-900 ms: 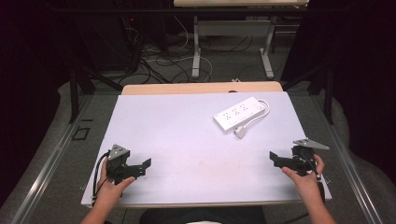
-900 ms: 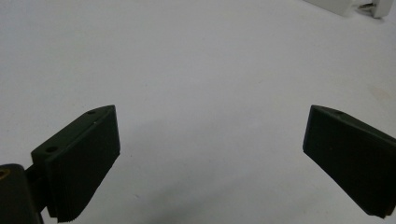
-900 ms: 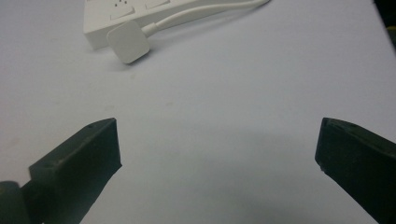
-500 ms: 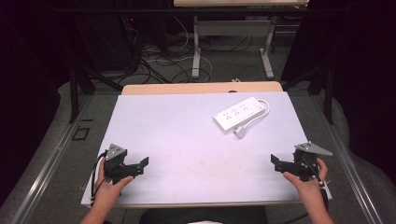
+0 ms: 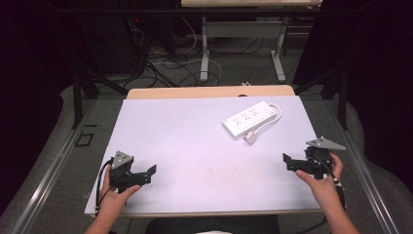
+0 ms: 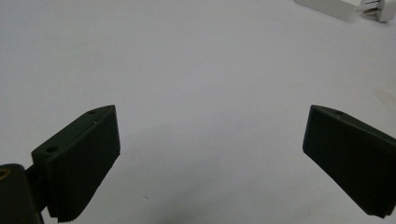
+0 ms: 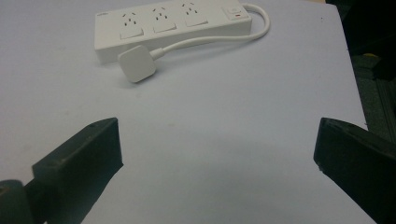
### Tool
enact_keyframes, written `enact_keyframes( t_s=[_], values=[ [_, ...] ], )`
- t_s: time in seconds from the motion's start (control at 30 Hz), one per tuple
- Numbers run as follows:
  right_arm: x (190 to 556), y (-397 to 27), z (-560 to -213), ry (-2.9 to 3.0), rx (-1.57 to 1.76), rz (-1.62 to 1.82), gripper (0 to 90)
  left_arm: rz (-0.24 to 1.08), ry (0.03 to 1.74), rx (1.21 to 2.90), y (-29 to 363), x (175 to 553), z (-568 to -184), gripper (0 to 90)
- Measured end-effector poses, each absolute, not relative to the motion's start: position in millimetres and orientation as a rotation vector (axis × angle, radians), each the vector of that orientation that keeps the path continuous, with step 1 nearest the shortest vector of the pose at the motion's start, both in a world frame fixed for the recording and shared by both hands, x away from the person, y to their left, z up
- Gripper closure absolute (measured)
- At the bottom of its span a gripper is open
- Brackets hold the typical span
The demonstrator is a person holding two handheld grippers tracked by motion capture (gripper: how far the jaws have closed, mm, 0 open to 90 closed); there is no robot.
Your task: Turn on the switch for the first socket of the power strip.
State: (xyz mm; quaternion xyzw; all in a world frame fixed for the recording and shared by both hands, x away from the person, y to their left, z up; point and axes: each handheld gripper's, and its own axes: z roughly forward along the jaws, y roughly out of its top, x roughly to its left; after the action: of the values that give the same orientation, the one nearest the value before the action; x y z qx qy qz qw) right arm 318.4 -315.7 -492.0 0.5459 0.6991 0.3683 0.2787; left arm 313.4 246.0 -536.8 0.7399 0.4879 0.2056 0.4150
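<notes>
White plastic power strip point(image 7: 170, 25), its square plug point(image 7: 136, 63) lying just beside it, rests ahead of the empty, wide-apart right gripper point(image 7: 215, 158) and well beyond the equally spread left gripper point(image 6: 210, 158); a careless grab could likely snag its looped cord point(image 7: 219, 39).

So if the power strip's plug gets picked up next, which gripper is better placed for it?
Right, probably. The right gripper is open on the same side of the table as the plug, which lies straight ahead between its jaws. The left gripper sits at the opposite near corner.
</notes>
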Motion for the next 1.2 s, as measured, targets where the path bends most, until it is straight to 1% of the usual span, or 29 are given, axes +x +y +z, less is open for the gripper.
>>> enact_keyframes(
  t_s=[0.47,0.8,1.2],
  values=[
    [336.6,-311.7,-471.2,1.899,1.457,0.983,2.2,0.506,1.236,1.85,246.8,312.8,-537.8,4.3],
    [356.8,-304.3,-461.5,1.909,1.445,0.971,3.8,0.504,1.237,1.851,247.3,311.4,-537.7,4.6],
    [382.0,-291.7,-441.1,1.955,1.409,0.941,4.9,0.507,1.236,1.849,248.0,310.9,-537.7,4.7]
  ],
)
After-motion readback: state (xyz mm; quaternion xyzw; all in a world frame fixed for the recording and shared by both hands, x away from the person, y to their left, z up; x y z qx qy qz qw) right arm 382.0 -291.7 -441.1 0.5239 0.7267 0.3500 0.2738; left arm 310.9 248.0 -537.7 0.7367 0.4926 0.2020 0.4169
